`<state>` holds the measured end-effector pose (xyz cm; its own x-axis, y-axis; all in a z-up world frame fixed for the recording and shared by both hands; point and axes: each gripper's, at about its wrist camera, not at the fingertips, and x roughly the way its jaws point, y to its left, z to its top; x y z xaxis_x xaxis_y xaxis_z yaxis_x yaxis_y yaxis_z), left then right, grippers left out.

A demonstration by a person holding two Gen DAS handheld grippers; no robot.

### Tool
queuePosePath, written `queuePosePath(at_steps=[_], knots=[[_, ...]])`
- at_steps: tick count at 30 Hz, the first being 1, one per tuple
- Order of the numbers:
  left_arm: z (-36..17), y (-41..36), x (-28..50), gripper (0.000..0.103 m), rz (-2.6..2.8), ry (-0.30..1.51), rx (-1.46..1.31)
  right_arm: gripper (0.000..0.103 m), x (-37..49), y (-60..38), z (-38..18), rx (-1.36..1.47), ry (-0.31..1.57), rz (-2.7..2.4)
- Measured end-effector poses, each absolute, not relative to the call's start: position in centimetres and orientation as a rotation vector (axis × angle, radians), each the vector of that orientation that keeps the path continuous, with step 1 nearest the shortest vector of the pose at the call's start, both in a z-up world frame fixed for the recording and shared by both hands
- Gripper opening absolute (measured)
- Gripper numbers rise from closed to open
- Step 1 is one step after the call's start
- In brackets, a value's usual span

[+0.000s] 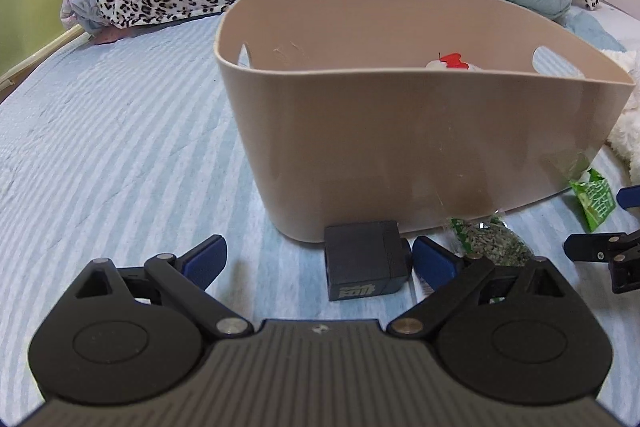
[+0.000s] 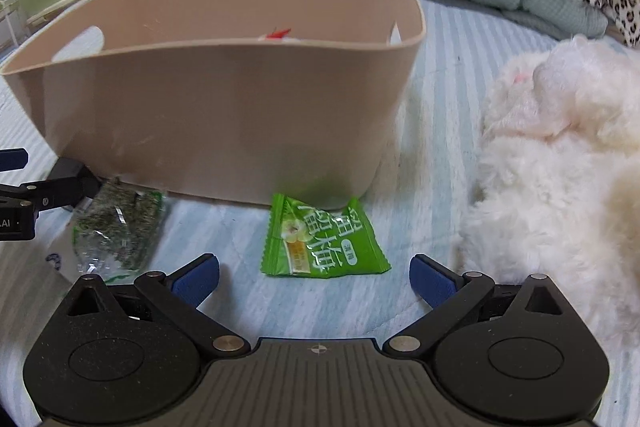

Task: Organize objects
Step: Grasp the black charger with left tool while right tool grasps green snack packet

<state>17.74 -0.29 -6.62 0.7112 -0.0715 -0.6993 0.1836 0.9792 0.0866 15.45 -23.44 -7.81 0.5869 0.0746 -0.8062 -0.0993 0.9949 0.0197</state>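
Grippers left & right, jaws apart, hover over striped bed; black box, two snack packets lie beside beige bin (red-white toy inside).

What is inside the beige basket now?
Over the basket rim, only the top of a white toy with a red bow shows. The near wall covers the basket's floor, so other contents cannot be seen.

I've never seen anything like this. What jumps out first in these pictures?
A big beige tub stands mid-bed, with something red and white peeking over its rim. Against its near side lie a black box, a clear seed packet and a green snack packet. A fluffy white toy sprawls to the right.
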Motion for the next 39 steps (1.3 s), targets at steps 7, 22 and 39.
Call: queuePosePath(at_steps=[7,22,39], knots=[[-7.4,-0.5,18.8,0.079,-0.141,0.813,0.086,0.103,15.7,-22.9,-8.4,-0.059,0.906,0.099],[-6.8,-0.5,17.7,0.047,-0.214,0.827,0.089,0.042,14.4,-21.9,-8.1,-0.062,0.867,0.158],[-3.0,-0.2,14.2,0.047,-0.276,0.746,0.163,0.025,11.1,-23.0,-4.9,-0.011,0.78,0.19]])
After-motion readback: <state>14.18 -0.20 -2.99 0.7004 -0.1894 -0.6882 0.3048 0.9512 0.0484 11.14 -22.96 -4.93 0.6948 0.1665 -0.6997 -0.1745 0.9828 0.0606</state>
